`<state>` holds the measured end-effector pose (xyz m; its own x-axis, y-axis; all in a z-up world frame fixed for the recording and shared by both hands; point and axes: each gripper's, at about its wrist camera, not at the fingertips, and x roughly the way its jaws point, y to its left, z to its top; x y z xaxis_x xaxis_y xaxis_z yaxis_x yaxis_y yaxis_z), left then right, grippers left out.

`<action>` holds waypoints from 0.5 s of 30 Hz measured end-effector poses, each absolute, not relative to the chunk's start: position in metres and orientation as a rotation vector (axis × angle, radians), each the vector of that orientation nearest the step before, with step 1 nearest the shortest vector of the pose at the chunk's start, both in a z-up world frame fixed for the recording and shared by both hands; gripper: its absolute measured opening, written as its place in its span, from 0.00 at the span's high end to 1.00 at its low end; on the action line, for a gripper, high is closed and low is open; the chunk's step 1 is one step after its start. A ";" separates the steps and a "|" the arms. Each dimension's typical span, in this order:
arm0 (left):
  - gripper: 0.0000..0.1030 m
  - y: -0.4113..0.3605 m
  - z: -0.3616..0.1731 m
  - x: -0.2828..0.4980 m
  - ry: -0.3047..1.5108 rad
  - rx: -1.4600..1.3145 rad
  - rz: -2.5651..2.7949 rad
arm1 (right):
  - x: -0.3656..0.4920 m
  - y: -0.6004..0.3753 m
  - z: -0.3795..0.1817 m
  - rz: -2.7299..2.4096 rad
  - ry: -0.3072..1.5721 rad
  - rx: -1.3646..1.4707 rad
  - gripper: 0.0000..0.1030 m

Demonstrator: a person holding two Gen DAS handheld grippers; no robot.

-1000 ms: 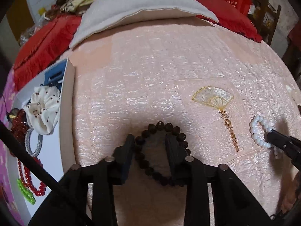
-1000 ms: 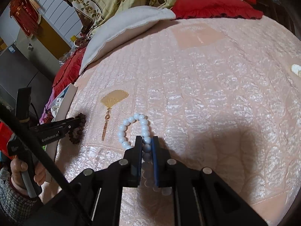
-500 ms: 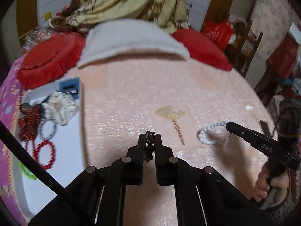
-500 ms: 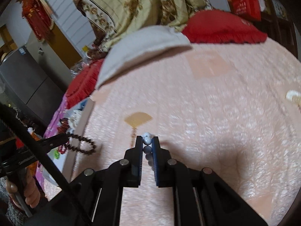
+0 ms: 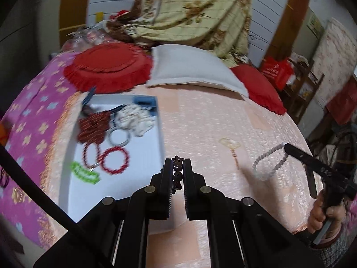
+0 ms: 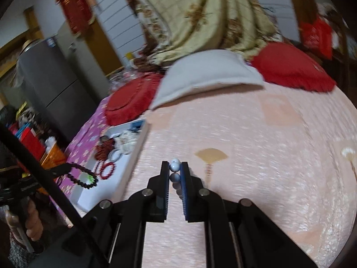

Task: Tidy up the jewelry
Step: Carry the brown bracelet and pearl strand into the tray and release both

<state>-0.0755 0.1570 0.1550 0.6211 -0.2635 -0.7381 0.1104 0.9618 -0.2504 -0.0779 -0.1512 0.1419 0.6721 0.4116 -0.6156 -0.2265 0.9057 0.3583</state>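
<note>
My left gripper (image 5: 177,166) is shut on a dark brown bead bracelet (image 5: 177,171), held above the pink bedspread near the right rim of a white tray (image 5: 125,192). From the right wrist view the bracelet (image 6: 83,177) hangs from that gripper over the tray. My right gripper (image 6: 174,167) is shut on a white bead bracelet (image 6: 174,166); in the left wrist view it (image 5: 267,163) dangles in the air at the right. The tray holds a red bead bracelet (image 5: 115,160), a green one (image 5: 84,173), a grey bangle (image 5: 119,136) and a white scrunchie (image 5: 136,120).
A fan-shaped gold pendant (image 5: 231,147) lies on the bedspread between the two grippers. A white pillow (image 5: 191,67) and red cushions (image 5: 107,69) lie at the head of the bed. A purple flowered sheet (image 5: 26,120) lies left of the tray.
Both grippers closed on their bracelets, lifted them off the bedspread and swung left toward the tray. The bedspread spot where they lay is bare.
</note>
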 end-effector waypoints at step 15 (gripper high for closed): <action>1.00 0.259 0.041 -0.079 1.033 -0.404 -0.049 | -0.060 0.053 0.142 0.639 0.892 0.074 0.91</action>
<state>-0.0795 0.2590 0.0413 0.5179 -0.2281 -0.8245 -0.1485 0.9252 -0.3493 -0.0597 0.0533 0.1417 0.4562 0.5476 -0.7014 -0.4884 0.8130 0.3171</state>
